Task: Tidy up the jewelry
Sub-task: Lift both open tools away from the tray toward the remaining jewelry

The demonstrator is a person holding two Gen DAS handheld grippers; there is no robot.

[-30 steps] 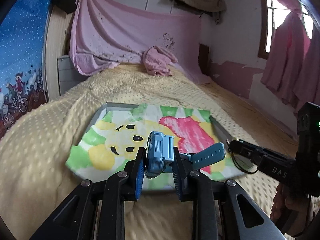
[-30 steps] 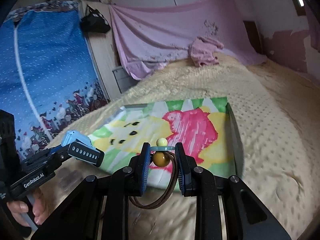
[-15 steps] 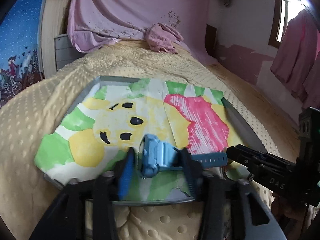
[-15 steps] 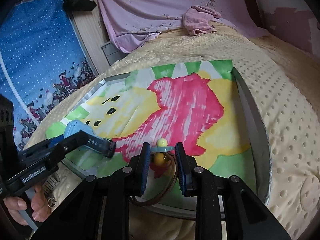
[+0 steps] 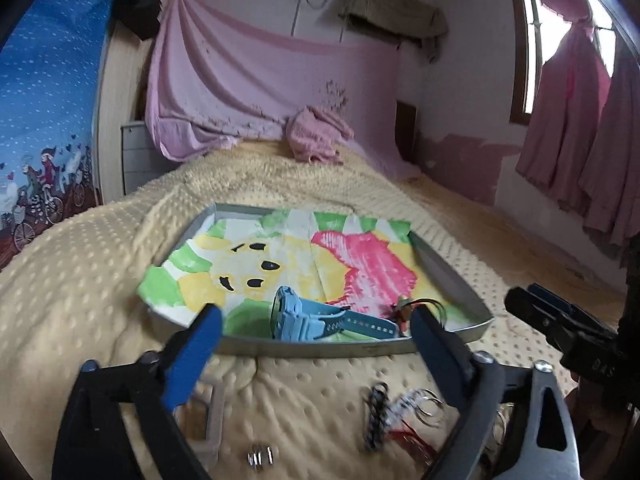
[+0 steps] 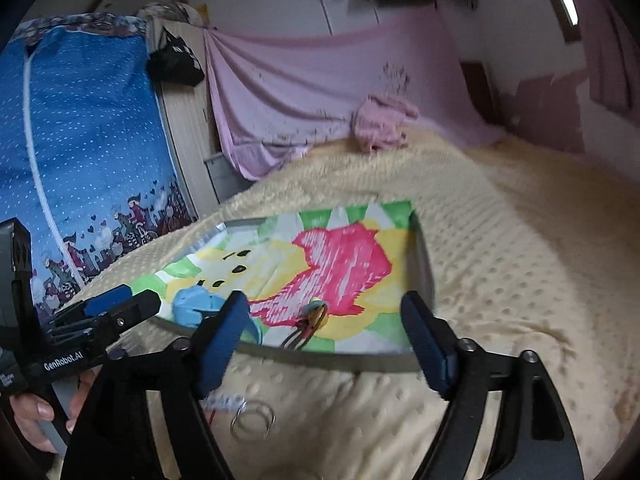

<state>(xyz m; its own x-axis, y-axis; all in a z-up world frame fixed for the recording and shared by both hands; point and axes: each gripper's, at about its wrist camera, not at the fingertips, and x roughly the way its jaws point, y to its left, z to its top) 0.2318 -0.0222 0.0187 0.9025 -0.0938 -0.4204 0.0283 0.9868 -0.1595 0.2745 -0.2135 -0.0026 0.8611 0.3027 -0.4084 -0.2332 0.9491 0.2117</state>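
Note:
A light blue watch (image 5: 304, 316) lies on its side in the grey metal tray (image 5: 320, 346), near the front rim. Right of the watch, a beaded bracelet on a brown cord (image 5: 404, 306) also rests in the tray. My left gripper (image 5: 315, 314) hangs just short of the rim, jaws opening wide, with no pad touching the watch. My right gripper (image 6: 326, 300) is likewise opening, clear of the bracelet (image 6: 314, 316) ahead of it. The watch (image 6: 196, 306) and the left gripper (image 6: 132, 300) show at the left of the right wrist view.
The tray is lined with a painted sheet (image 5: 320, 256) and sits on a yellow dotted blanket (image 5: 80, 280). Loose rings (image 5: 260, 456), a chain with key rings (image 5: 400, 404) and a white frame (image 5: 212, 412) lie on the blanket below the grippers. A hand (image 6: 36, 416) holds the left gripper.
Both grippers went from shut to wide open and drew back from the tray. The watch and the bracelet have left the jaws and now lie in the tray.

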